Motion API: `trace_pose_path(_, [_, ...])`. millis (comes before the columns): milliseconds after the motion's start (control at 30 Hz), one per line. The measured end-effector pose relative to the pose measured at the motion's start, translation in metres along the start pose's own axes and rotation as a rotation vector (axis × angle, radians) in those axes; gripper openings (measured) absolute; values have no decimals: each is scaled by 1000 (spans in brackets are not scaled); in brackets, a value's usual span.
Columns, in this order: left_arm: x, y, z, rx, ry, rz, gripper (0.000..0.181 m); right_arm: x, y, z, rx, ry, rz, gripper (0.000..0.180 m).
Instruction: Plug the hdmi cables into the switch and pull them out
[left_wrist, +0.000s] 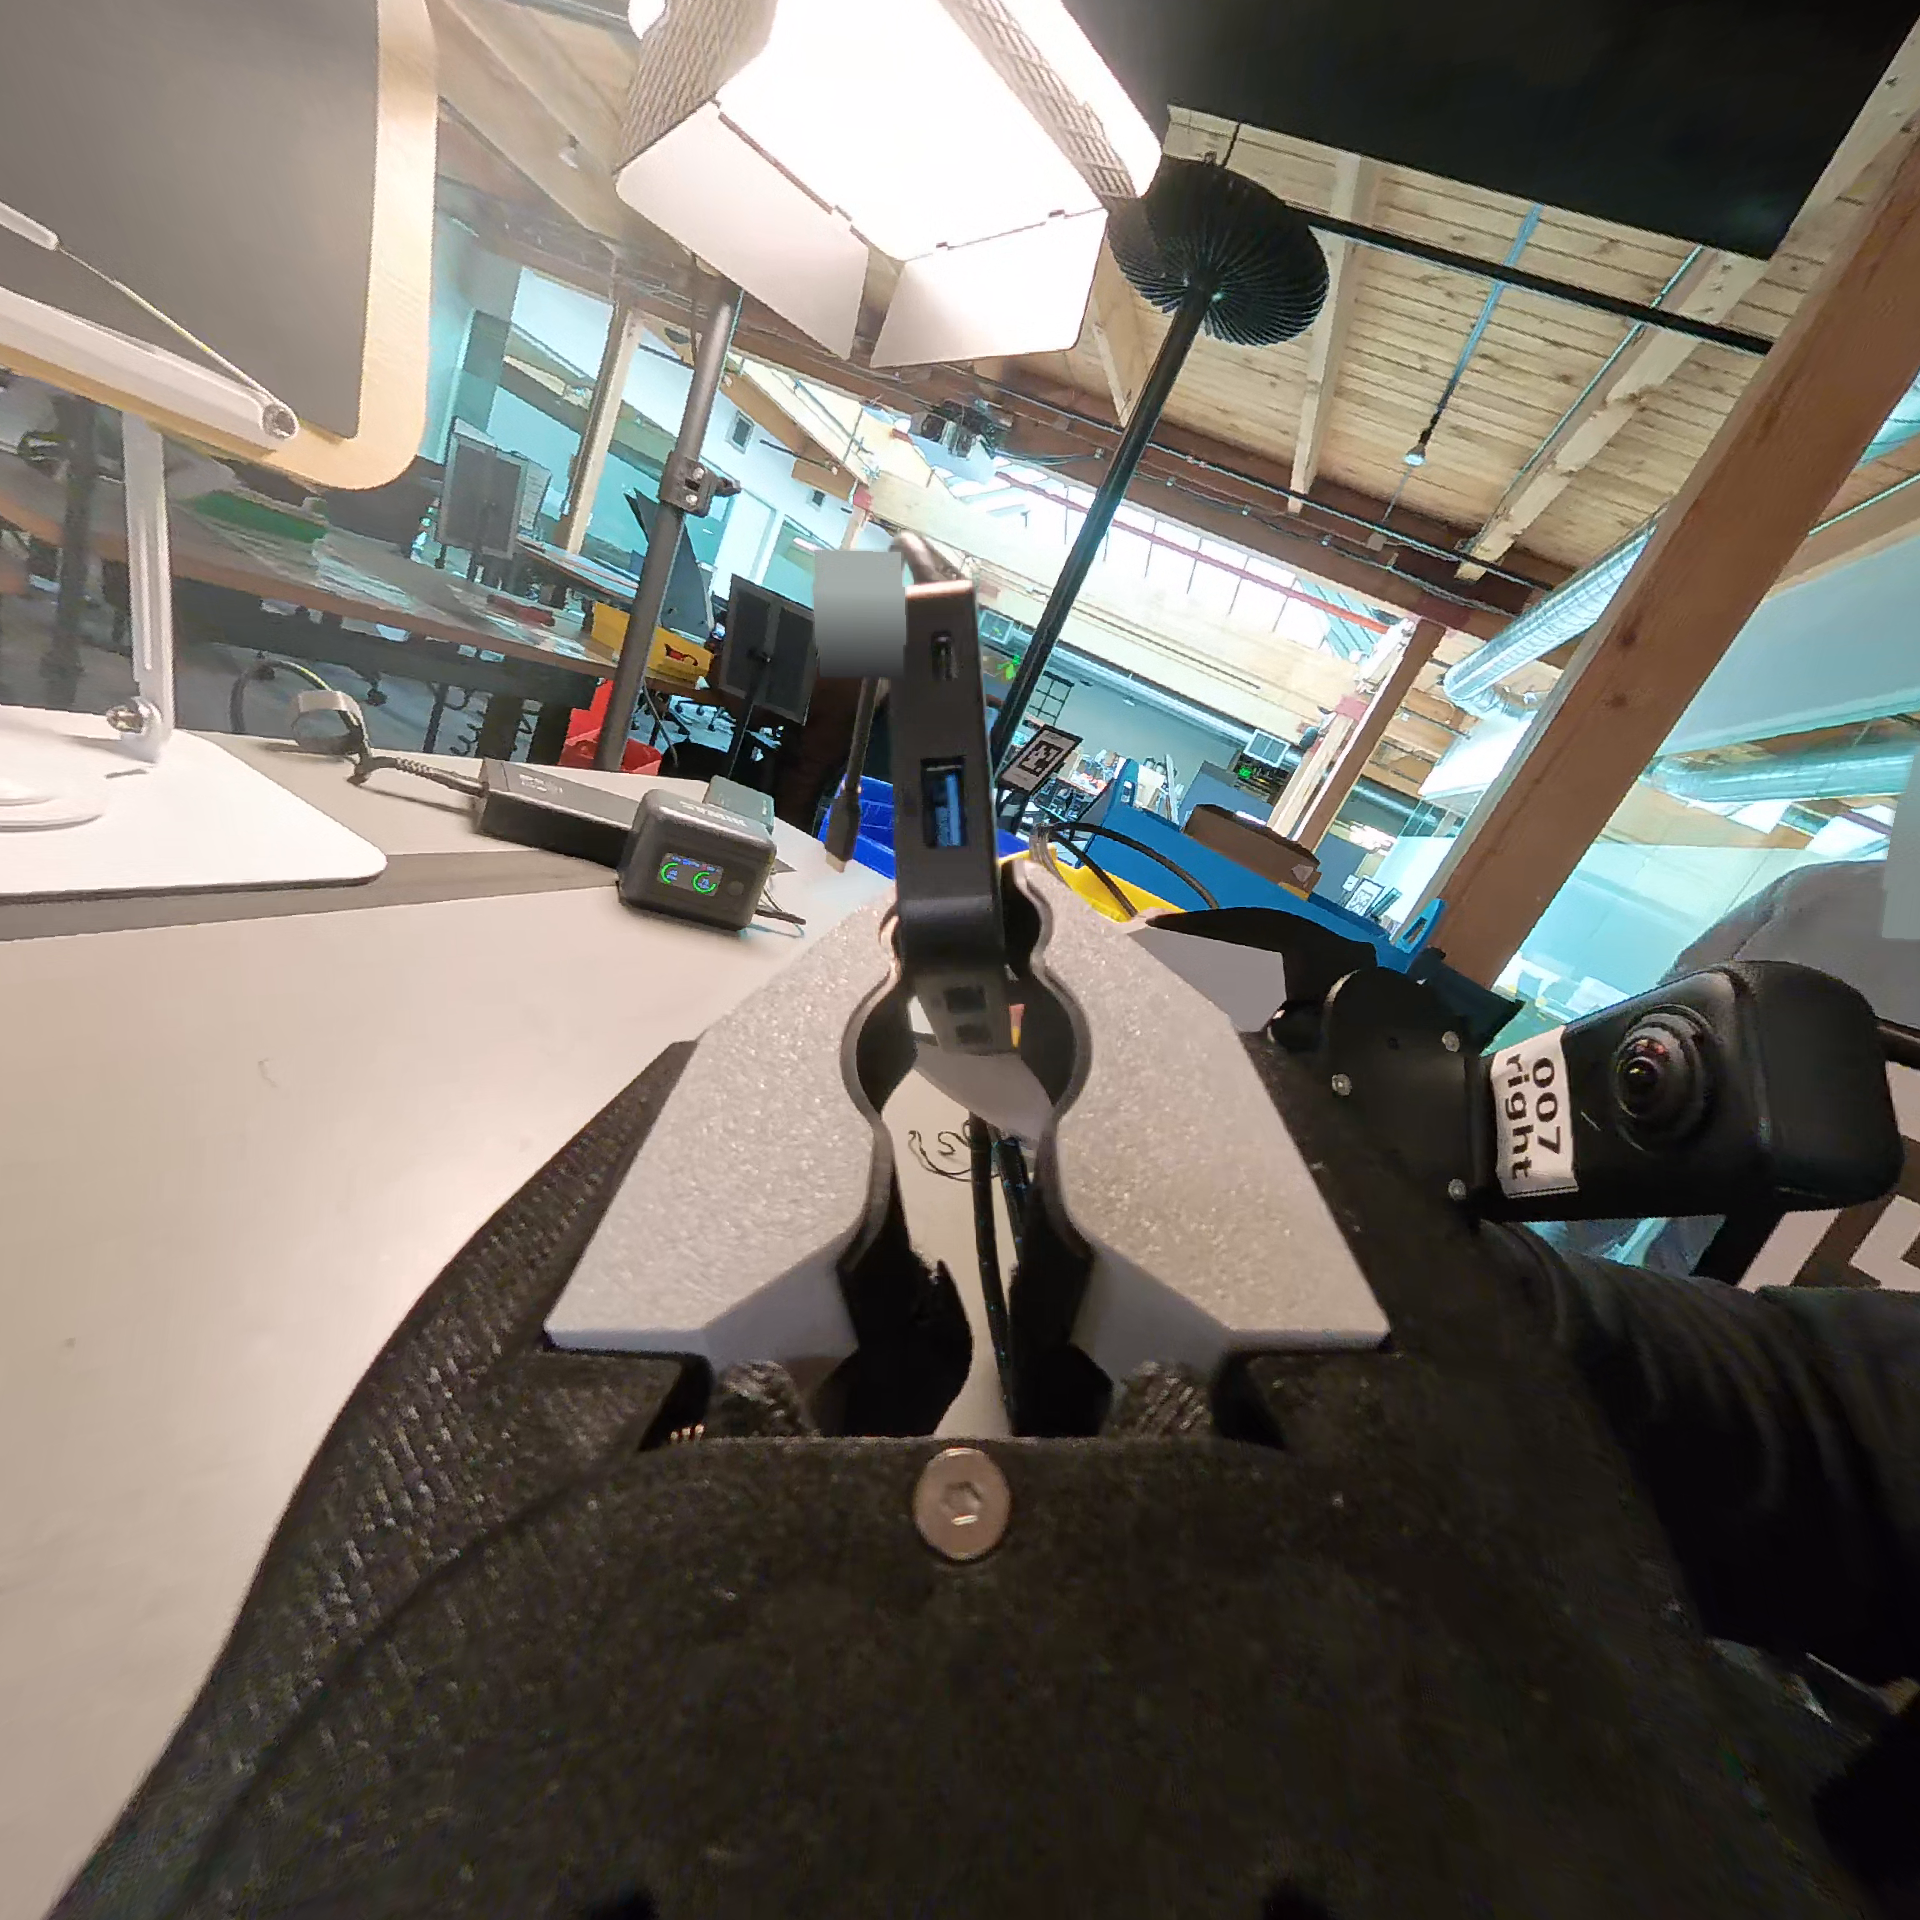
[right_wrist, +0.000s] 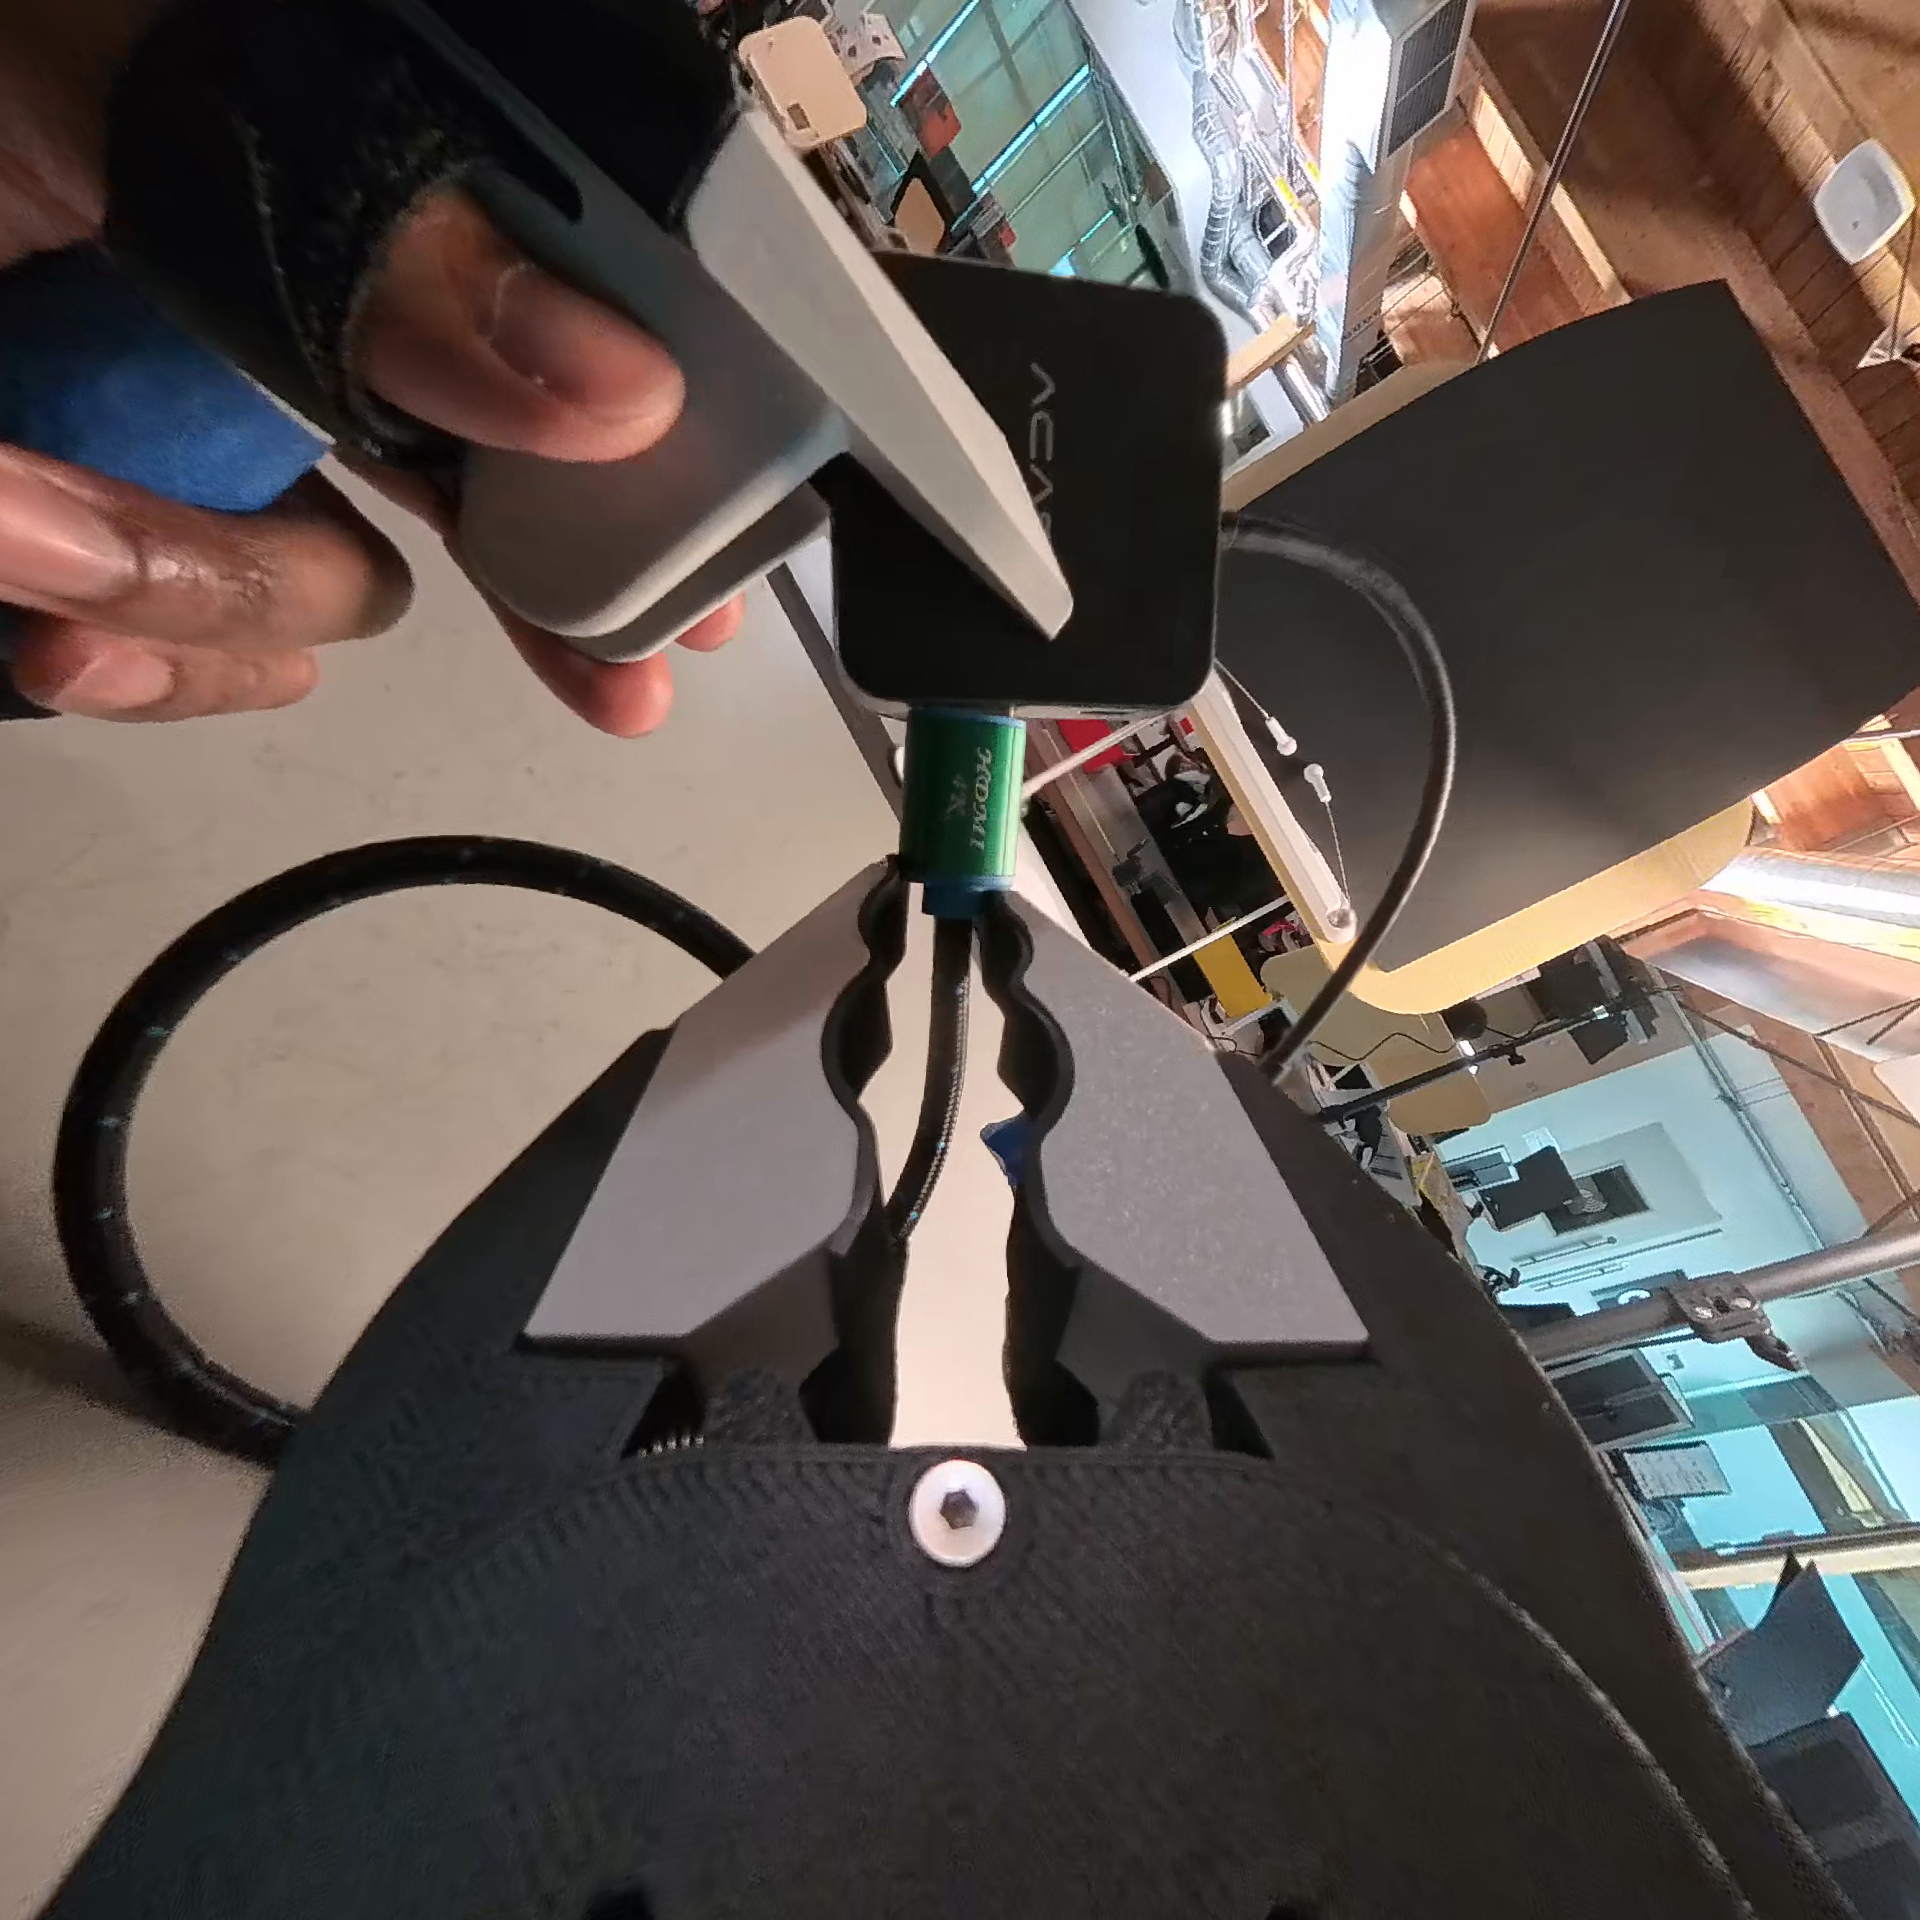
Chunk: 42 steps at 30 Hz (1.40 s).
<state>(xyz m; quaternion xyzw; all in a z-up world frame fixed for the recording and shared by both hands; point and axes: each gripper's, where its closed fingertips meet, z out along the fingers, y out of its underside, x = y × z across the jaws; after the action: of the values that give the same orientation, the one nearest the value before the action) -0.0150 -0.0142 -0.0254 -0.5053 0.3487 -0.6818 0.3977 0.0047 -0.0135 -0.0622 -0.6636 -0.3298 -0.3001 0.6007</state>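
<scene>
Holding steady here: the left tool (left_wrist: 951, 971) has its two grey fingers pinched on the lower end of the slim dark-grey metal switch box (left_wrist: 943, 769), which stands on edge, lifted clear above the pale grey desk (left_wrist: 260, 1091). A blue port and a small slot on the switch's narrow side face the left wrist camera.

Now the right wrist view. The green metal-sleeved HDMI plug (right_wrist: 961, 805) sits tight against the bottom edge of the switch (right_wrist: 1101, 488), its metal tip not visible, so it looks seated in the port, though I cannot see inside. Just below the switch, the right tool (right_wrist: 954, 904) has its fingertips closed in on the blue collar at the back of that plug, and the black braided cable (right_wrist: 135, 1091) runs down through the gap between the fingers, then loops out wide over the desk, left of the switch. A bare hand (right_wrist: 312, 499) above and left of the switch grips the left tool's handle.

My read: this is either the end of the push-in or the start of the pull-out; the pictures alone do not settle which. Next comes a straight pull away from the switch along the plug's axis, with the left tool bracing the switch so it does not twist or slip.
</scene>
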Motion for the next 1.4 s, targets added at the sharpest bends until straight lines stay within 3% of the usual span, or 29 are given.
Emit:
trace_pose_path(133, [-3,-1,-2,1,1,-30,13,-5,-1,-2,14,-40,-65,12])
trace_pose_path(1400, [-6,-2,-4,-31,32,-33,13,-6,3,-2,2,-89,31,10])
